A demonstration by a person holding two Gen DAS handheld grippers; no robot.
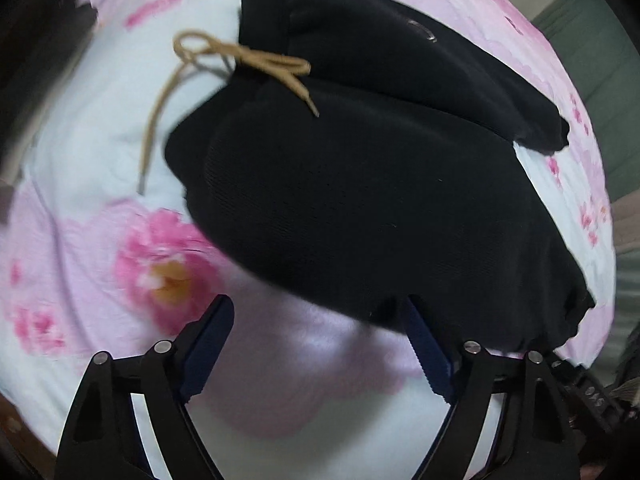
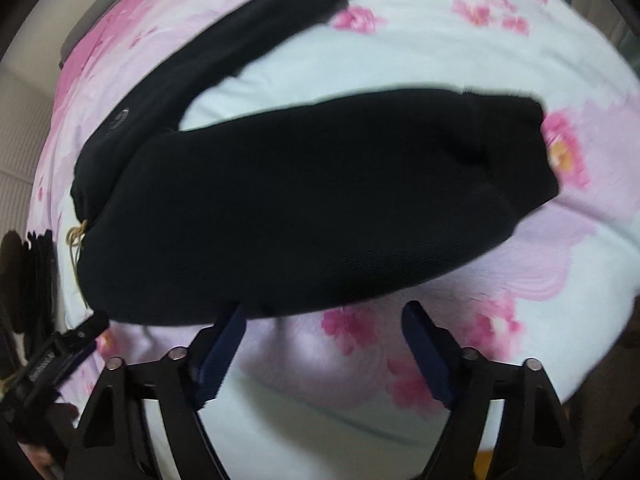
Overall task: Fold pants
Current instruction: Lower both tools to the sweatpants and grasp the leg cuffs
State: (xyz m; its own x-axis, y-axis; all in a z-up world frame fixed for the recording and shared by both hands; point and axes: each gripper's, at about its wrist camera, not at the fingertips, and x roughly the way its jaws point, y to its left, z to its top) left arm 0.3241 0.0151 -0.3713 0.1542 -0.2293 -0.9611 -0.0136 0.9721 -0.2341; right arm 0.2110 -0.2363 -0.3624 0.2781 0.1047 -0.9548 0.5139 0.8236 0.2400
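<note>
Floral pink-and-white bed sheet (image 2: 440,52) covers whole surface. Black pants (image 2: 304,208) lie on sheet; in right wrist view, near leg's long axis runs left-right, waist at left, cuff at right; second leg angles away toward far side. Tan drawstring (image 1: 224,60) trails off waistband onto sheet. Left hand-held gripper (image 1: 320,312) spread wide, holding nothing; one finger at pants' near edge, contact unclear. Right hand-held gripper (image 2: 324,320) wide apart, empty, left finger at pants' near hem.
</note>
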